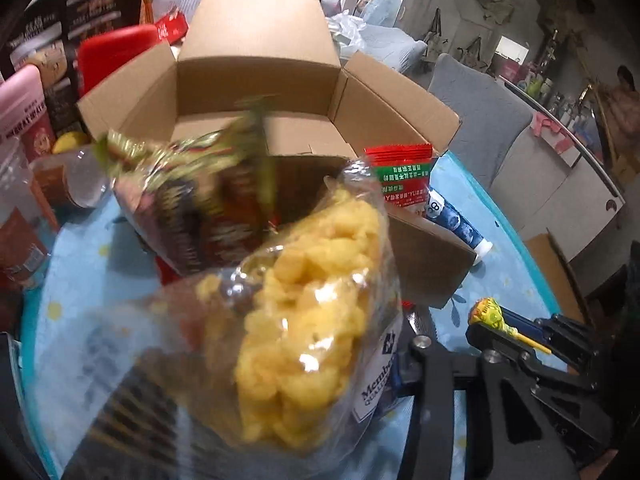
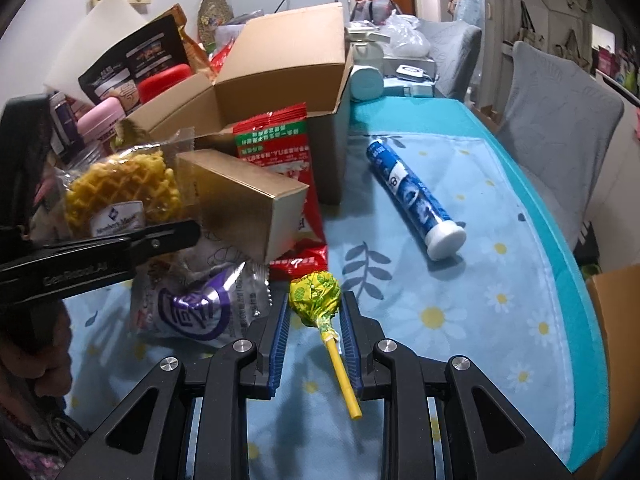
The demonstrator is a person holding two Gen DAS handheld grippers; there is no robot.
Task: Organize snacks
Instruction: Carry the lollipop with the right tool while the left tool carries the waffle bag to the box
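Observation:
My left gripper [image 2: 176, 236] is shut on a clear bag of yellow waffle snacks [image 1: 312, 312], held above the table in front of the open cardboard box [image 1: 260, 76]; the bag also shows in the right wrist view [image 2: 120, 188]. A blurred dark red-green snack packet [image 1: 200, 200] hangs by the box's near wall. My right gripper [image 2: 314, 320] is open around a yellow-green lollipop [image 2: 316, 292] lying on the tablecloth; its stick lies between the blue pads [image 2: 280, 332]. The lollipop also shows in the left wrist view [image 1: 490, 314].
A red snack packet [image 2: 276, 148] leans on the box's front flap [image 2: 244, 200]. A blue-white tube [image 2: 412, 196] lies on the floral tablecloth [image 2: 480, 280]. A purple-print packet [image 2: 200, 304] lies at left. Jars and bags [image 2: 132, 68] crowd behind the box. Grey chairs [image 2: 560, 112] stand right.

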